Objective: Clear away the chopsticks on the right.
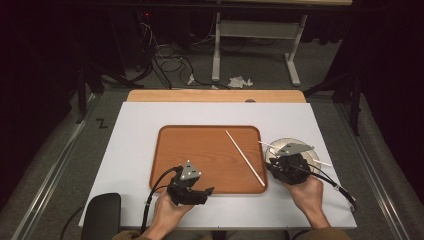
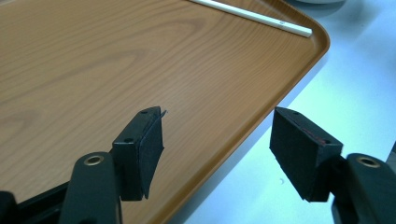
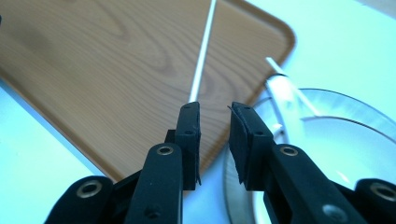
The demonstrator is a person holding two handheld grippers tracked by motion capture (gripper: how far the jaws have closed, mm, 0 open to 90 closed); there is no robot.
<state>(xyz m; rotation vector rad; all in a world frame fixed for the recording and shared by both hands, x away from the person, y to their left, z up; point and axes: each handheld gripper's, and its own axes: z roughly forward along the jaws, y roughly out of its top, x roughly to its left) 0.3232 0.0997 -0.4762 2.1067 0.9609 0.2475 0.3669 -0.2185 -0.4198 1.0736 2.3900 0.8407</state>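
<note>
Two grippers are in my hands at the near edge of the table: my left gripper, jaws spread wide and holding nothing, hangs over the tray's near rim, and my right gripper, jaws a narrow gap apart and also empty, sits over the seam between tray and plate. On the tray, a wooden one with rounded corners, a white stick lies flat near the right side, its long axis slanting from the far middle down to the near right corner. The plate, glassy and round, rests just right of the tray; a second stick lies across it, partly hidden under my right gripper, and I cannot make out its far end clearly. Everything sits on a white sheet over the table, with a wooden strip showing at the far edge. Beyond that are dark floor, a tangle of cables and a grey desk frame.
</note>
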